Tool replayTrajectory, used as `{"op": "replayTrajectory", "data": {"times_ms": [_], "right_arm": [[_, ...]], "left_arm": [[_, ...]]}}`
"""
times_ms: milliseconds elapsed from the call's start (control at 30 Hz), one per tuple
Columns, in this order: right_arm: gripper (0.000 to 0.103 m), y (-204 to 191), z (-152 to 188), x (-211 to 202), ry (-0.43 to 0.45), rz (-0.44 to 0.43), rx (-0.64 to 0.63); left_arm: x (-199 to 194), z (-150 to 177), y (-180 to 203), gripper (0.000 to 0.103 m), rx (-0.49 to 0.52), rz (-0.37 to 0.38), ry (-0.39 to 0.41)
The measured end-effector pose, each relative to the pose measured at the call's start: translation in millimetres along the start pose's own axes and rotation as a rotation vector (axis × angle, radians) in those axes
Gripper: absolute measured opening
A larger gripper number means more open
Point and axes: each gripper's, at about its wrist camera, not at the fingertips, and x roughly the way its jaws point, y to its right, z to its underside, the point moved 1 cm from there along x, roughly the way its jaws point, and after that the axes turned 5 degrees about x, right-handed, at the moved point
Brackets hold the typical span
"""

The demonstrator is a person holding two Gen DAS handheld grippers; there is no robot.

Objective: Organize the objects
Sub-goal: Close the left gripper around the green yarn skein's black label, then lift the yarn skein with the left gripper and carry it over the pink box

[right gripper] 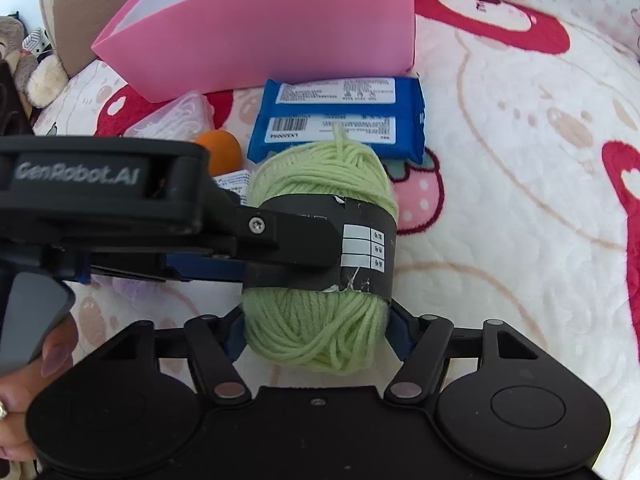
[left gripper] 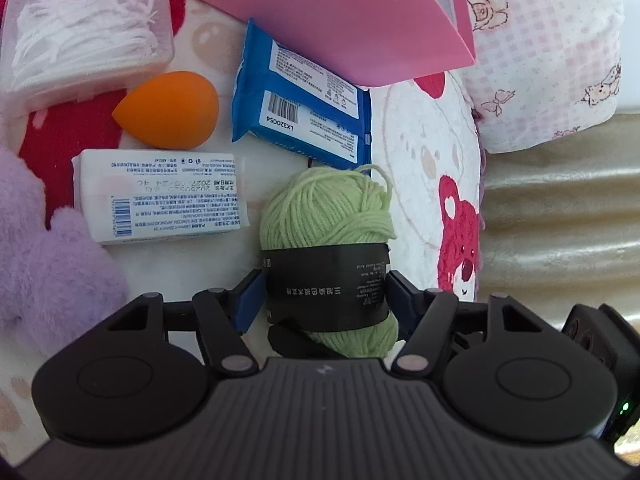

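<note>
A skein of soft green wool yarn [left gripper: 326, 216] is wrapped in a matt black paper band [left gripper: 326, 294]. Fleecy printed blanket [right gripper: 520, 240] is seen beneath; glossy blue plastic wipes pack [left gripper: 304, 96], smooth pink box [right gripper: 272, 28].

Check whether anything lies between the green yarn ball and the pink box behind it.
Yes: the blue wipes pack lies flat on the blanket between the green yarn ball and the pink box. Both grippers already clamp the yarn, so lifting it over should clear the pack.
</note>
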Motion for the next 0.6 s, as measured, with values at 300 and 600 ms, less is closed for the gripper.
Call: {"op": "replayTrajectory", "data": {"times_ms": [300, 600], "right_arm": [[0.061, -11.5, 3.0, -11.3, 0.065, 0.011, -0.046], [0.061, -34.8, 13.1, -28.6, 0.189, 0.028, -0.187]], "left_arm": [[-10.1, 3.7, 23.4, 0.06, 0.144, -0.025, 0.054], [-41.0, 0.5, 48.3, 0.06, 0.291, -0.088, 0.133]]}}
